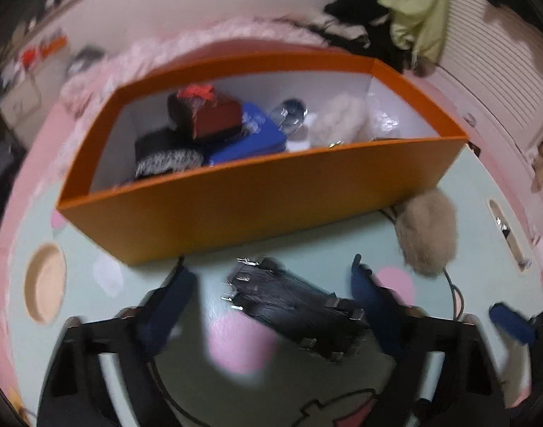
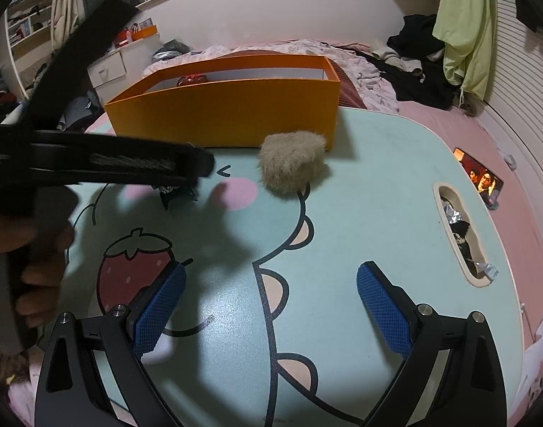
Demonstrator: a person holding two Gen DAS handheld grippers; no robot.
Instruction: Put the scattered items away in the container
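Observation:
An orange box (image 1: 257, 199) stands on the cartoon-printed table and holds several items: a dark red block, a blue box, a grey knit piece, a cream fluffy thing. A black studded strap-like item (image 1: 296, 309) lies on the table between the open blue fingers of my left gripper (image 1: 271, 284). A beige fluffy pom-pom (image 1: 426, 233) lies against the box's front right corner; it also shows in the right wrist view (image 2: 291, 165). My right gripper (image 2: 269, 290) is open and empty above the table, nearer than the pom-pom. The left gripper (image 2: 200, 163) reaches in from the left there, over the black item (image 2: 171, 192).
The table (image 2: 360, 213) has a slot (image 2: 460, 227) with foil scraps at its right and a round cup hole (image 1: 45, 283) at its left. A photo card (image 2: 483, 178) lies beyond the right edge. Bedding and clothes are heaped behind the box (image 2: 232, 117).

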